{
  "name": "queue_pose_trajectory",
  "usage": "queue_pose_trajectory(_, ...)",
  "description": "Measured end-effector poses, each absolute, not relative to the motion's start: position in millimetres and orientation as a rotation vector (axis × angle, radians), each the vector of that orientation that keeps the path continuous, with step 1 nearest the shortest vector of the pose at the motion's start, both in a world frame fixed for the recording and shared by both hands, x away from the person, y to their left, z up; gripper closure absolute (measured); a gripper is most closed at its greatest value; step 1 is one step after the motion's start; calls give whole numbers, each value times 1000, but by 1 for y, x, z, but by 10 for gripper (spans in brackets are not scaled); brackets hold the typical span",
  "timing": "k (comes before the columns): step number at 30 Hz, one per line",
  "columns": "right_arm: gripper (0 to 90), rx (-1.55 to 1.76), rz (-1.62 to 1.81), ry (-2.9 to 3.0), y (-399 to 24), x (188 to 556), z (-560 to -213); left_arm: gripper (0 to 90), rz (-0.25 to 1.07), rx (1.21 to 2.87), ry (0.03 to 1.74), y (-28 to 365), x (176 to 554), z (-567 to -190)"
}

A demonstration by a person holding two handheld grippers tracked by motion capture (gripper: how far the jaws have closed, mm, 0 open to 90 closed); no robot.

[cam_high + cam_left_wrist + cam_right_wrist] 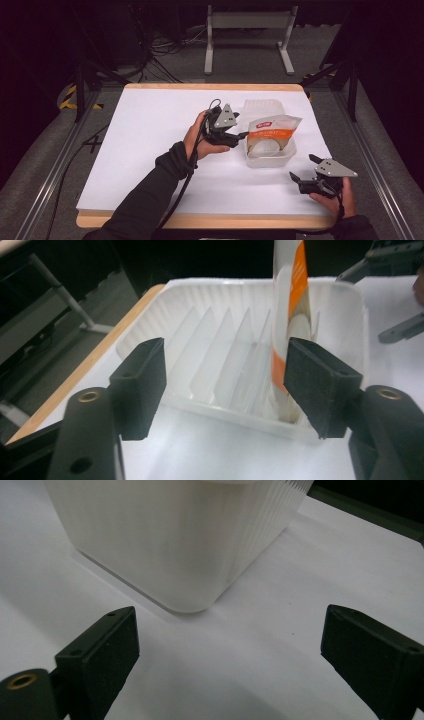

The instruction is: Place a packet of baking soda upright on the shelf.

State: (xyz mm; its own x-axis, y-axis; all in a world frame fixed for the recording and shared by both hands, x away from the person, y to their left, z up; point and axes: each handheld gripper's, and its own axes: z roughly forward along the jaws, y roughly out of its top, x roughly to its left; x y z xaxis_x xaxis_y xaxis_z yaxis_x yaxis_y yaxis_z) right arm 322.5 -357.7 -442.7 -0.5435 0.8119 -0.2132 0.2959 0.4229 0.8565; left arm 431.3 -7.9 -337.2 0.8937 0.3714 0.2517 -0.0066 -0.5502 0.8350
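Observation:
A translucent white plastic rack (263,107) with upright dividers stands right of the table's middle. An orange and white packet (272,131) stands on edge in its nearest slot. My left gripper (242,135) is at the rack's left side, level with the packet. In the left gripper view its jaws stand open (227,385) before the rack's rim (200,287). The packet (290,300) rises just beyond the right pad, which does not press on it. My right gripper (305,168) rests open near the front right, with nothing between its fingers (227,650). The rack's corner (165,545) lies just ahead of it.
The white table top (150,150) has a wooden rim (210,220) along its edges. Bare surface stretches left of the left hand. Beyond the far edge, a grey metal stand (248,22) and loose cables (160,50) sit on the floor.

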Motion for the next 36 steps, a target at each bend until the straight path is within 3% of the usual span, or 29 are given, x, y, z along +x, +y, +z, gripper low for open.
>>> queue_pose_trajectory(16, 92, 924, 1066, 2048, -358, 322, -443, 139, 545, 2158, 294, 14, 427, -360)
queue_pose_trajectory(36, 93, 921, 1054, 2048, -357, 322, -443, 130, 600, 2173, 364, 63, 419, -388)
